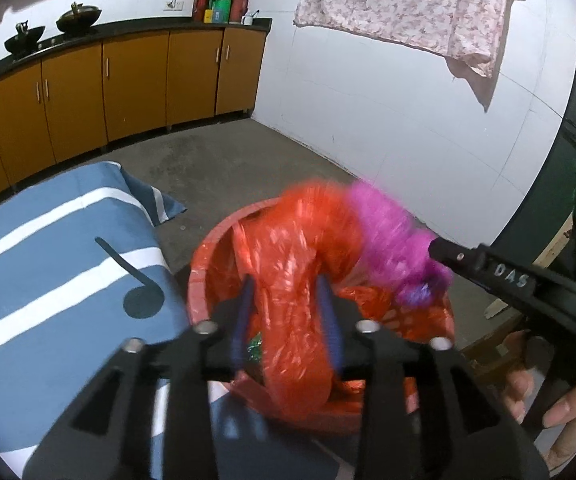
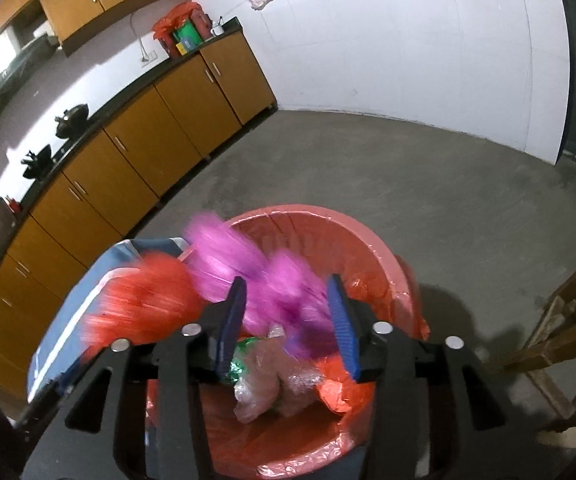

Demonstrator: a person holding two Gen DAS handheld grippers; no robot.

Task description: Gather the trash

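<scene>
A red bin (image 1: pixel 198 280) lined with a red plastic bag stands on the floor; its rim also shows in the right wrist view (image 2: pixel 368 236). My left gripper (image 1: pixel 288 316) is open, with a blurred red bag (image 1: pixel 304 264) running between its blue fingers above the bin. My right gripper (image 2: pixel 290 320) is open, with a blurred pink bag (image 2: pixel 276 280) between its fingers; the pink bag (image 1: pixel 388 236) joins the red one (image 2: pixel 148 300) above the bin. Clear and green wrappers (image 2: pixel 264 380) lie inside the bin. From the left wrist view, one right finger (image 1: pixel 468 258) touches the pink bag.
A table under a blue striped cloth (image 1: pixel 48 264) stands just left of the bin. Orange cabinets (image 1: pixel 128 80) with woks on a dark counter line the far wall. A floral cloth (image 1: pixel 404 4) hangs on the white wall. A wooden frame (image 2: pixel 560 344) stands right.
</scene>
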